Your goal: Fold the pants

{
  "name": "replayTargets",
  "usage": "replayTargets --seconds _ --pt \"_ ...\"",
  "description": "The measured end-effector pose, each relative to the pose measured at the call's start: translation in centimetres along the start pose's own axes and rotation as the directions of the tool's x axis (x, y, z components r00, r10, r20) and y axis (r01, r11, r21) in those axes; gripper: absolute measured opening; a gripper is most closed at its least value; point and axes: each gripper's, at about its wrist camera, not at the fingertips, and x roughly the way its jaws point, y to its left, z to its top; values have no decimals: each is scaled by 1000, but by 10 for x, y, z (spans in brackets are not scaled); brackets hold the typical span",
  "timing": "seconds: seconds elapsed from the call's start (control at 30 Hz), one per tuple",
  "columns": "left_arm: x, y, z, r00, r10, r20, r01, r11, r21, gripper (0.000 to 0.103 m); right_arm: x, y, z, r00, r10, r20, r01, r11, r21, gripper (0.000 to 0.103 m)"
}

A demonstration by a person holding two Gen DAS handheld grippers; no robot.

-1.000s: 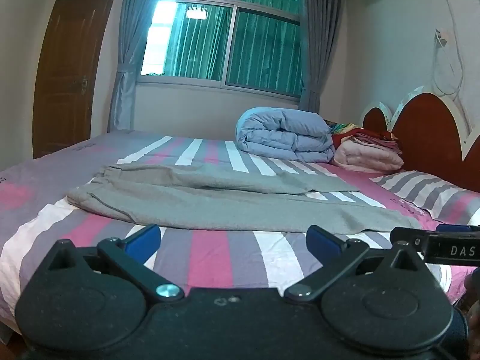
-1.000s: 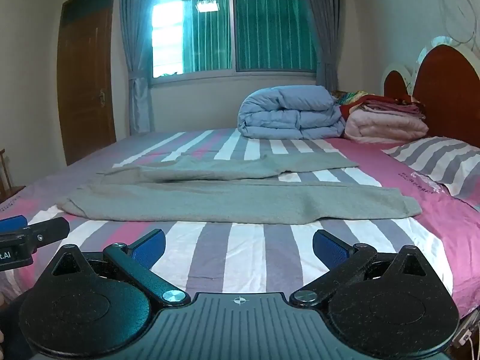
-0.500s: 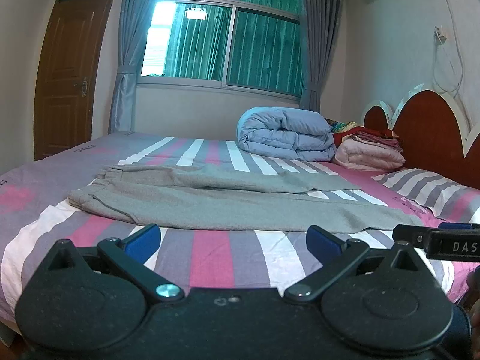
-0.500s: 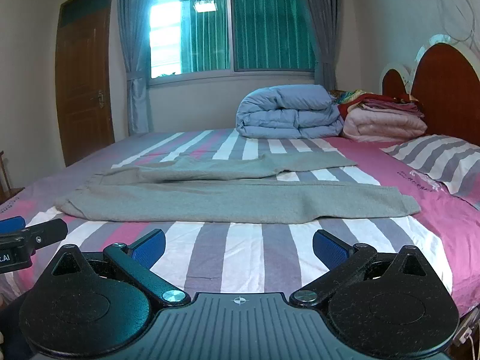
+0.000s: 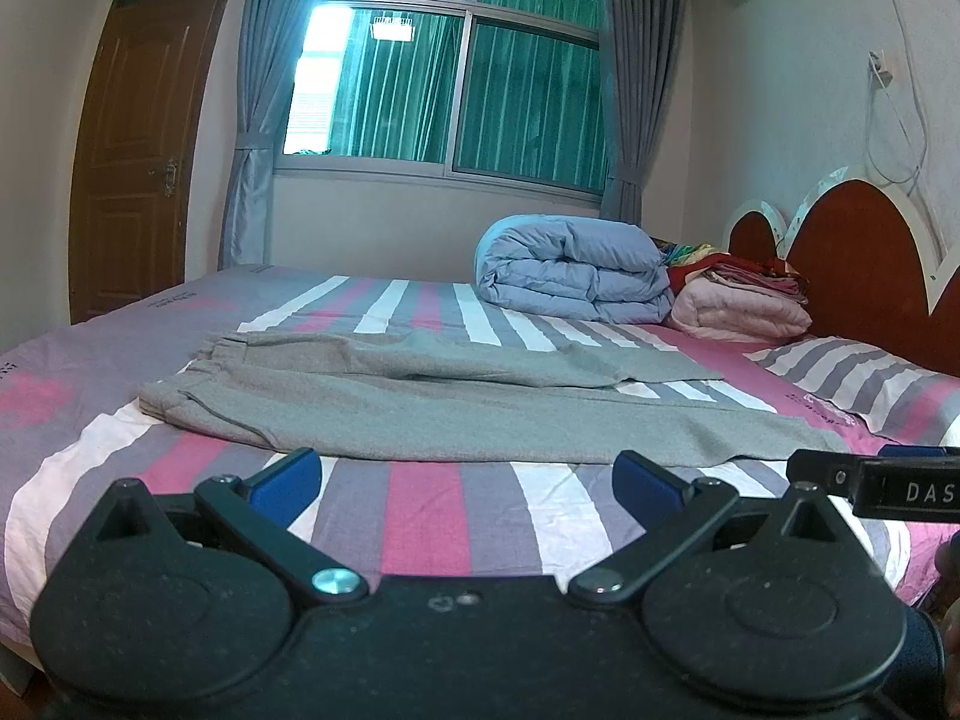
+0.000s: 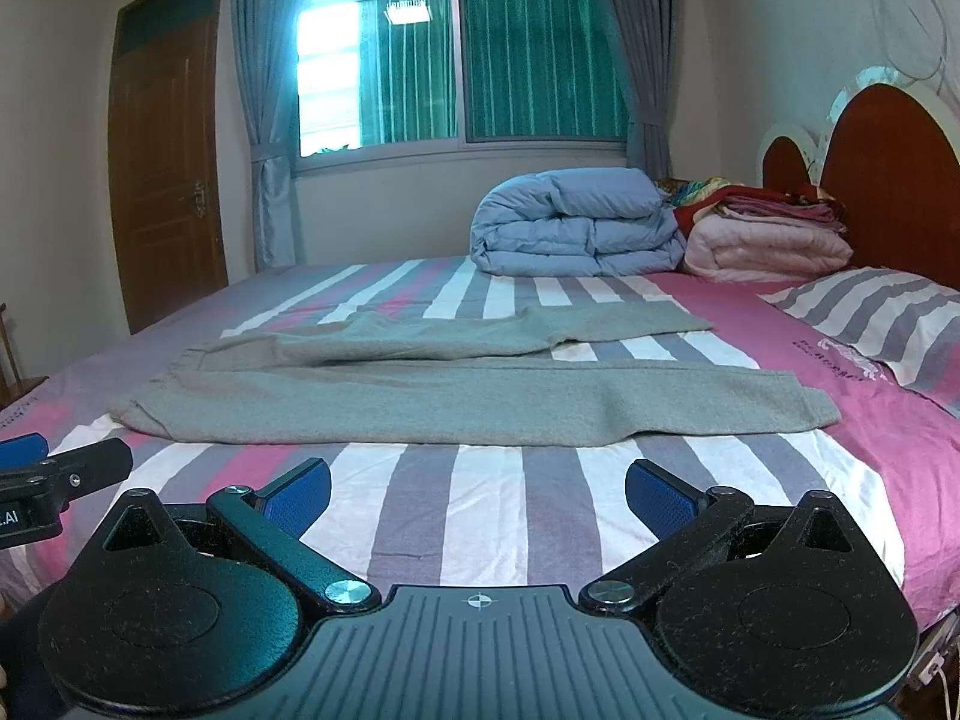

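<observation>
Since folding not begun: grey pants (image 6: 420,396) spread lengthwise across bed (image 6: 510,498); left gripper (image 5: 465,477), right gripper (image 6: 477,489) spread wide, empty, near hem side.

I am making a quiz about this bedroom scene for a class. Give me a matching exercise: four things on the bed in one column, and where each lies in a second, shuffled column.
Things:
1. grey sweatpants
2. folded light-blue duvet
3. folded pink blanket
4. striped pillow

Places:
A. by the red wooden headboard, nearer the camera than the blankets
B. spread flat across the striped sheet, just ahead of both open grippers
C. at the far side, under the window
D. right of the duvet, under a stack of red fabrics

Pairs: 1-B, 2-C, 3-D, 4-A
</observation>
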Motion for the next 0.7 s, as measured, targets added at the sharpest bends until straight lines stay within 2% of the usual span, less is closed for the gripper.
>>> replayTargets --seconds 0.7 --pt "0 0 0 1000 3 0 -3 1000 4 97 0 -3 0 1000 -2 -1 2 1000 0 103"
